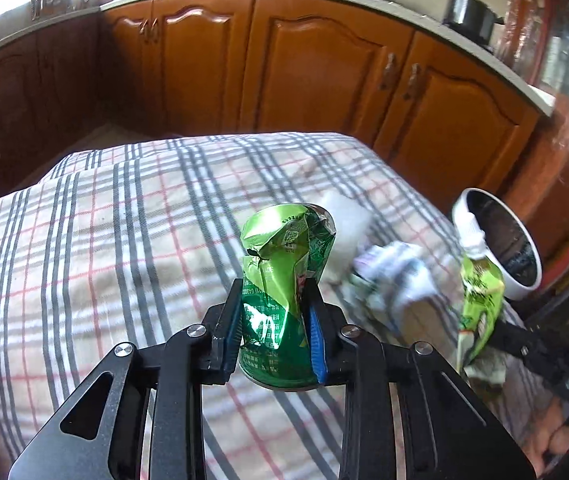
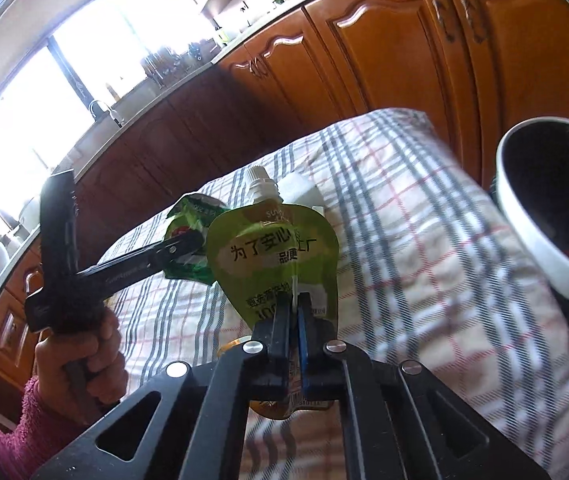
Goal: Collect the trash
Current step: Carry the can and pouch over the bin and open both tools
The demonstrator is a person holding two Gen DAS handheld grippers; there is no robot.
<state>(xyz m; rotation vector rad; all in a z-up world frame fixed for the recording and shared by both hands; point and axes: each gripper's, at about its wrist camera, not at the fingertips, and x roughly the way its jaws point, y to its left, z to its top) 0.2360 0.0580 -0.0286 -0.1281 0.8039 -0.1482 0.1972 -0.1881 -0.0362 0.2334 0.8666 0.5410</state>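
Your white bin (image 1: 498,240) sits at the right edge of the left wrist frame, past the checked cloth (image 1: 104,248). Its inside looks dark, and you cannot tell what is in it.

Your left claw (image 1: 276,332) is squeezed on a crushed green can (image 1: 284,276) in the middle of that frame. The can stands up, lifted off the cloth.

Your right claw (image 2: 293,320) is pinched tight on a green drink pouch (image 2: 274,256), low in the middle of the right wrist frame. The pouch's white spout points up.

Your left hand (image 2: 84,356), in a pink sleeve (image 2: 24,432), grips its handle at the lower left. Some crumpled white wrappers (image 1: 388,276) lie on the surface.
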